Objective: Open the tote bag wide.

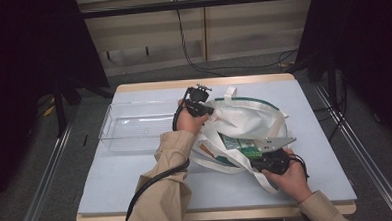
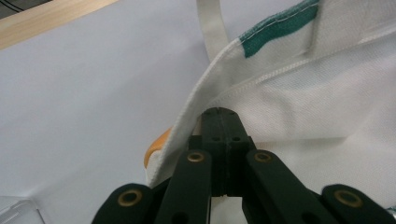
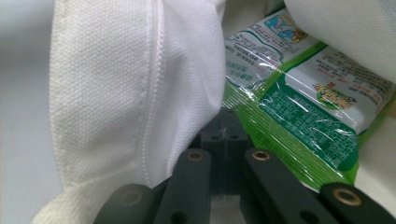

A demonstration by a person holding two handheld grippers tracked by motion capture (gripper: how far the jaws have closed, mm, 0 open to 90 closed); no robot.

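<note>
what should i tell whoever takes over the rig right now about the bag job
Left gripper: jaws shut, pinching the white tote bag at its far-left rim.
Right gripper: jaws shut on the bag's near rim, beside the green snack packet.
Bag lies on the table, mouth held open; packets are inside.
Clear plastic bin sits to the left, nothing in it.
Done: bag opened. Left, probably: move the packets out into the bin.

Right gripper (image 3: 227, 133) jaws closed together under white bag (image 3: 135, 88) fabric — a stitched fold hangs left. Green-and-white snack packet (image 3: 299, 107) lies just right, touching the jaws.
</note>
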